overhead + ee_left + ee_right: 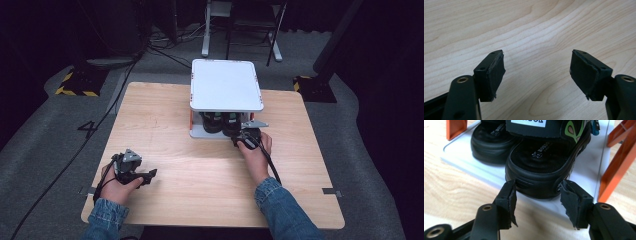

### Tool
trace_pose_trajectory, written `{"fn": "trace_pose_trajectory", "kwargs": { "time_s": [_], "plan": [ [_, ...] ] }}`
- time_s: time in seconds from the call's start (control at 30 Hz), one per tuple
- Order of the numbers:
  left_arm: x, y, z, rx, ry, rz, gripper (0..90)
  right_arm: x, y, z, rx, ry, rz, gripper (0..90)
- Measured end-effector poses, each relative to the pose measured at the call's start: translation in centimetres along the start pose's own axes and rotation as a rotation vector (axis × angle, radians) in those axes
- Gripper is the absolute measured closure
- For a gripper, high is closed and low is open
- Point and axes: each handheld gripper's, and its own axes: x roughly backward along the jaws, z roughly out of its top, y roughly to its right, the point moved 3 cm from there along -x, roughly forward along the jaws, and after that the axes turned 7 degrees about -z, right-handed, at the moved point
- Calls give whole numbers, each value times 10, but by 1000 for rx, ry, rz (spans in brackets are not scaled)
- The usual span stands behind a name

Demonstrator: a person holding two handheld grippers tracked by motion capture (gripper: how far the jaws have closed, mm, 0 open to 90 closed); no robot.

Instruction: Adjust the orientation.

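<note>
Wooden worktop [165, 125] carrying white two-tier rack [227, 85] at far edge. Two black sandals sitting on lower shelf [584, 177], heels outward, likely for easy reach. Right gripper [537, 195] standing with jaws spread either side of nearer sandal [544, 167] heel, not yet pinching. Left gripper [537, 72] resting idle near front-left, jaws spread, gripping nothing.

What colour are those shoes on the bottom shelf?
The sandals are black, and one strap carries a green pattern. The right gripper view shows them best.
</note>
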Motion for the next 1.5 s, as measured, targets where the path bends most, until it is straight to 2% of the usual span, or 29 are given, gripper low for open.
{"fn": "trace_pose_trajectory", "kwargs": {
  "time_s": [0.23, 0.37, 0.5, 0.57, 0.67, 0.7, 0.77, 0.8, 0.97, 1.03, 1.07, 1.1, 1.27, 1.43, 1.5],
  "plan": [
    [8, -5, -9, 21, 7, 16, 285, -13, -3, 8, 2, 11, -2, 418],
    [9, -5, -10, 24, 7, 17, 285, -17, -5, 11, 29, 17, 0, 397],
    [10, -5, -9, 19, 10, 17, 285, -14, -3, 9, 33, 19, 11, 440],
    [10, -5, -9, 21, 11, 14, 285, -9, -3, 8, 22, 29, 26, 411],
    [9, -4, -6, 21, 15, 13, 285, 4, -3, 6, 27, 35, 36, 377],
    [8, -4, -5, 13, 14, 12, 285, 16, -3, 6, 39, 33, 49, 364],
    [7, -3, -3, 9, 11, 8, 284, 22, -2, 5, 40, 33, 57, 361],
    [6, -1, -2, 4, 15, 0, 284, 35, 0, 6, 46, 27, 75, 356],
    [6, -1, 0, 8, 17, 1, 284, 72, 7, 10, 49, 59, 107, 335],
    [7, -1, 1, 5, 19, 4, 284, 78, 8, 10, 48, 67, 117, 334],
    [6, 0, 1, 7, 23, 1, 284, 91, 11, 10, 54, 78, 122, 334],
    [6, -1, 2, -2, 19, -1, 284, 91, 11, 10, 54, 78, 122, 334],
    [6, 0, 1, 2, 20, -3, 284, 123, 19, 8, 54, 100, 136, 334],
    [9, -2, 0, 8, 22, 11, 284, 138, 28, 3, 52, 97, 137, 334],
    [10, -2, 0, 12, 26, 5, 284, 145, 33, 0, 45, 92, 145, 334]
  ]
}}
